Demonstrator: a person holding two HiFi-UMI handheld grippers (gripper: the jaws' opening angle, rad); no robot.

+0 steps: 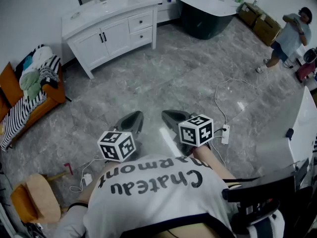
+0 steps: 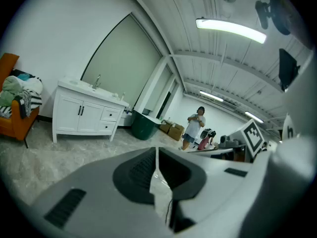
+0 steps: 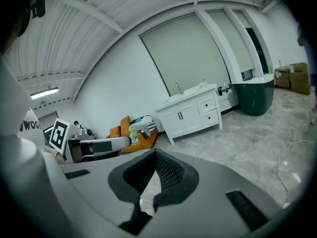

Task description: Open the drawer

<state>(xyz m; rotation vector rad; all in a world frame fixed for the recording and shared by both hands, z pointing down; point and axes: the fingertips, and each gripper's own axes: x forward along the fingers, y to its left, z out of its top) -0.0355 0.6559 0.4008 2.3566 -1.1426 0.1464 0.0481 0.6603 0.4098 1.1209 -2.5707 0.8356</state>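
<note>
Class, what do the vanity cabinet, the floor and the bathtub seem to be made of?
Vanity cabinet: probably painted wood or board, matt white; panelled doors, dark handles.
Floor: marble or marble-look tile, slightly glossy; grey with pale veining.
Bathtub: likely acrylic or ceramic, smooth; dark shell, white rim.

A white vanity cabinet (image 1: 94, 43), with white drawers (image 1: 140, 21) and small black handles, stands on a grey marbled floor (image 1: 188, 78). An orange sofa (image 1: 53, 97) carries a black-and-white striped cloth (image 1: 20, 115) and pale green clothes (image 1: 30, 83). A bathtub (image 1: 205, 16) looks very dark green. Cardboard boxes (image 1: 261, 23) are brown. The left gripper (image 1: 130, 123) and right gripper (image 1: 174, 118) are grey, each bearing a white cube with black square markers. The wearer's shirt (image 1: 158, 197) is white with black lettering.
</note>
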